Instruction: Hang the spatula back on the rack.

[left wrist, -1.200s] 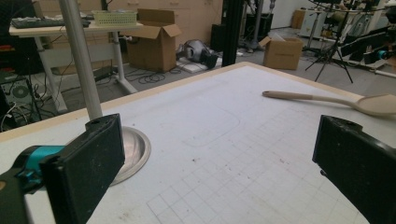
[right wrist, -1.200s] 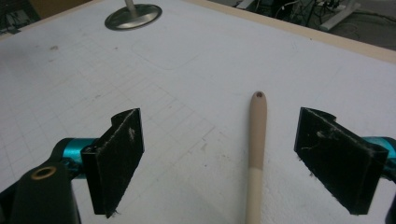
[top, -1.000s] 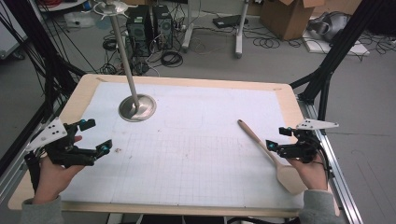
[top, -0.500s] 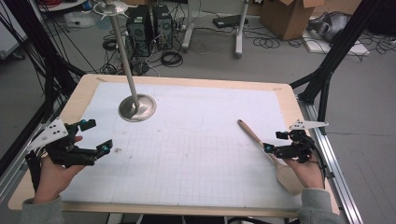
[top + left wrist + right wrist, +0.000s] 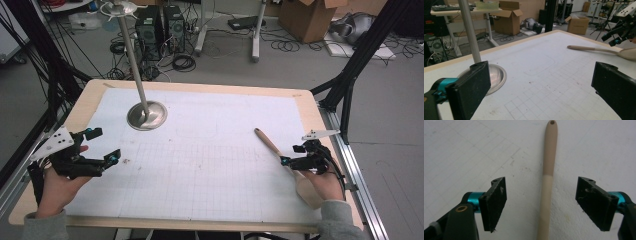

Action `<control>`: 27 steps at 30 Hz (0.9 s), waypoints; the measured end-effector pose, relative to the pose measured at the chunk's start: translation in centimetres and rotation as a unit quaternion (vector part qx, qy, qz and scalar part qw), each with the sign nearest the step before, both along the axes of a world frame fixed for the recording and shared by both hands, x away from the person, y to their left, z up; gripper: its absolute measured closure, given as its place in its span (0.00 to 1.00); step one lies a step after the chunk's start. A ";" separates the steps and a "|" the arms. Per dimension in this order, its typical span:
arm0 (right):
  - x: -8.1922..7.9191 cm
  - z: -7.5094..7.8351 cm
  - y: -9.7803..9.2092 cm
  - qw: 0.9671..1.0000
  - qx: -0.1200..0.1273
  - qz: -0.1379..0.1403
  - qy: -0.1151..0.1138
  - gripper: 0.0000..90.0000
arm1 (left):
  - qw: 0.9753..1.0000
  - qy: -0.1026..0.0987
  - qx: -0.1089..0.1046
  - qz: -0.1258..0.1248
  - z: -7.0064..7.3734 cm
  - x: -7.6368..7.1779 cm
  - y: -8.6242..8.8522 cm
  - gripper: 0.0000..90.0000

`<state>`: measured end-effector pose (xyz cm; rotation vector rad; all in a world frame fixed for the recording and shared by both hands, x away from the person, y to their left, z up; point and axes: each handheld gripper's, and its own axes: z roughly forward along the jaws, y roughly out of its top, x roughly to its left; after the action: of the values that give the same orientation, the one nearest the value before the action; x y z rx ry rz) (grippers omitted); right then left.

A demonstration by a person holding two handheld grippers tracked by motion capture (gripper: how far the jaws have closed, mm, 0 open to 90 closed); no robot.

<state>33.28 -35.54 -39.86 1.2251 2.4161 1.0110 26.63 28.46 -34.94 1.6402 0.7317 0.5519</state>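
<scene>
the long pale wooden spatula (image 5: 548, 177) is looking matt and smooth, its handle end a shade darker tan than the stretch nearer the blade, which is probably bare wood. the right gripper (image 5: 541, 205) is showing flat black pads (image 5: 496, 200) that are looking like scuffed, dusty rubber, mounted on glossy turquoise metal pins. the left gripper (image 5: 541, 92) is carrying the same matt black pads, speckled with wear. the white gridded paper sheet (image 5: 210, 165) is lying matt and slightly stained over the light plywood table (image 5: 87, 100), whose edge is looking smooth. the round silver metal stand base (image 5: 147, 115) is shining, polished and reflective, with a brushed steel pole.
</scene>
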 end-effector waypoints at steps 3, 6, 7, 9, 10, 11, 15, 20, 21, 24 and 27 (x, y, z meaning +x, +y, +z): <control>0.2 -0.6 0.1 1.000 -0.018 -0.005 0.012 0.30 | 1.000 0.001 0.001 0.000 0.0 0.0 0.1 0.03; 0.3 -1.1 0.1 0.999 -0.031 -0.008 0.036 0.34 | 1.000 0.003 0.000 0.001 -0.1 0.1 0.1 0.03; 0.3 -1.1 0.1 0.999 -0.031 -0.008 0.036 0.34 | 1.000 0.003 0.000 0.001 -0.1 0.1 0.1 0.03; 0.3 -1.1 0.1 0.999 -0.033 -0.010 0.036 0.37 | 1.000 0.004 0.001 0.001 -0.1 0.1 0.0 0.03; 0.4 -1.2 0.0 0.999 -0.032 -0.008 0.037 0.38 | 1.000 0.004 0.001 0.000 -0.1 0.1 0.0 0.03; 0.4 -1.2 0.0 0.998 -0.034 -0.013 0.043 0.39 | 1.000 0.005 0.003 -0.001 -0.1 0.1 0.0 0.03; 0.4 -1.5 0.0 0.998 -0.042 -0.017 0.050 0.41 | 1.000 0.004 0.000 0.000 -0.1 0.1 0.1 0.03; 0.1 -2.3 -0.4 0.997 -0.047 -0.026 0.056 0.48 | 1.000 0.006 -0.002 0.002 -0.2 0.1 0.3 0.03; 0.1 -2.3 -0.4 0.997 -0.047 -0.026 0.056 0.48 | 1.000 0.006 -0.002 0.003 -0.2 0.1 0.2 0.03; 0.0 -2.5 -0.6 0.997 -0.046 -0.028 0.060 0.50 | 1.000 0.008 -0.002 0.002 -0.3 0.2 0.1 0.03; -0.2 -2.6 -0.7 0.996 -0.050 -0.029 0.063 0.53 | 1.000 0.009 0.001 0.000 -0.3 0.3 0.1 0.03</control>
<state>33.11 -36.19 -42.48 1.3517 2.4754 0.8092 26.90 28.56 -35.28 1.6490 0.7447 0.5385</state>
